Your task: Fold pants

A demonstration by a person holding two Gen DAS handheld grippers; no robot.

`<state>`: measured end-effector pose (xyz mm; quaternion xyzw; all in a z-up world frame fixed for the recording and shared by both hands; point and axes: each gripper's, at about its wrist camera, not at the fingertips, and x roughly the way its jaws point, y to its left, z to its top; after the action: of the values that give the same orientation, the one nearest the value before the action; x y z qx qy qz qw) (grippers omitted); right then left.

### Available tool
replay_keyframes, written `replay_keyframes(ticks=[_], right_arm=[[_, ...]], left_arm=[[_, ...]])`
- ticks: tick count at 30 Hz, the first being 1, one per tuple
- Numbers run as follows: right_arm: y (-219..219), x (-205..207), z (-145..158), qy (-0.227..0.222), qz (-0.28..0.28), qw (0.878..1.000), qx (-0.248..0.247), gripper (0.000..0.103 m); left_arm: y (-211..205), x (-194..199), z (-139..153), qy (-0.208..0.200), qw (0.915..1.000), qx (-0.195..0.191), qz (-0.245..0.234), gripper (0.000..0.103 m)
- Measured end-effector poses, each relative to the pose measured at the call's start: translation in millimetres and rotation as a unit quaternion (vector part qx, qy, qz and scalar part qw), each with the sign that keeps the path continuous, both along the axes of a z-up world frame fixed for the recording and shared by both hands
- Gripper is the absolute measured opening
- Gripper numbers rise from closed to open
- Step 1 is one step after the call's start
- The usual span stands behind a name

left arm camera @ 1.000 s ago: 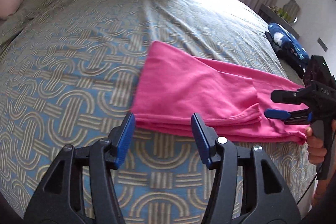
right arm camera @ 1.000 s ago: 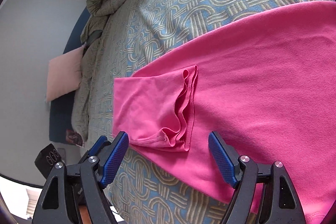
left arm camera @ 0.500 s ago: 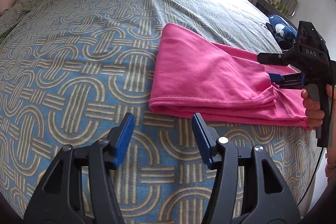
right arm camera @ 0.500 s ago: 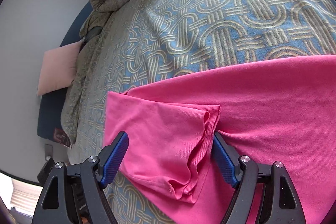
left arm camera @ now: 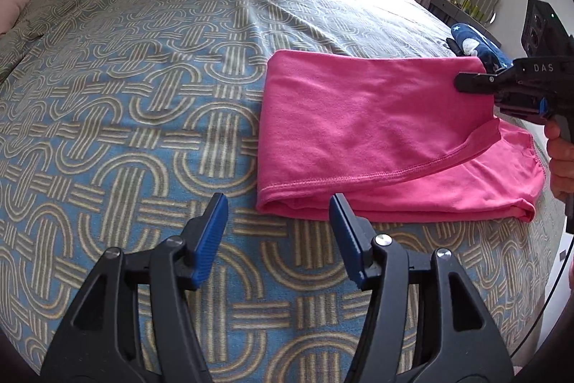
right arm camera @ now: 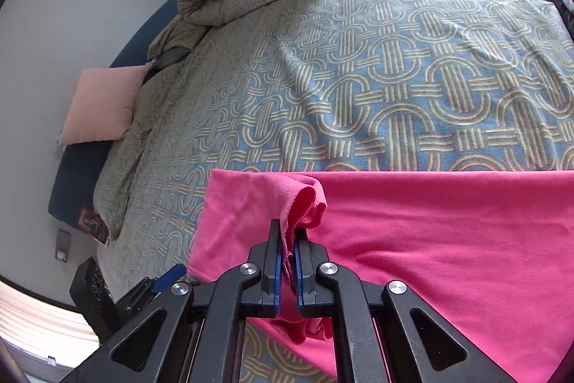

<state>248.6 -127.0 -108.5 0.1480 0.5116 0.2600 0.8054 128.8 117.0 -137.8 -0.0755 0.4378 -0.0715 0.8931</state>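
At lower center, the left gripper (left arm camera: 278,232) waits with jaws apart while the right gripper (right arm camera: 287,253), clamped on the pink pants' (left arm camera: 358,128) hem at center right, should carry it level across the patterned bedspread (left arm camera: 143,96).

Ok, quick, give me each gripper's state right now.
Left gripper: open, holding nothing, just short of the pink pants.
Right gripper: closed on a bunched edge of the pink pants.
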Motion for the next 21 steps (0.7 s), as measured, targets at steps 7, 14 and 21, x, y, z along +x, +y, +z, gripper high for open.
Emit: replay_keyframes(ticks=[7,14,21], right_arm=[[-0.4,-0.1,16.0,-0.007,0.013,1.000,0.027,0.004],[20.7,3.4,52.4,-0.046,0.041,0.997,0.046,0.004],[23.0,5.3,59.1,-0.048,0.043,0.997,0.040,0.004]], left_arm=[[-26.7,3.6,-4.9,0.003,0.9984,0.044,-0.035,0.065],[-31.1,16.8,-7.8,-0.002,0.9980,0.062,-0.012,0.068],[-21.2,17.5,-0.2,0.003,1.0000,0.004,-0.002,0.068]])
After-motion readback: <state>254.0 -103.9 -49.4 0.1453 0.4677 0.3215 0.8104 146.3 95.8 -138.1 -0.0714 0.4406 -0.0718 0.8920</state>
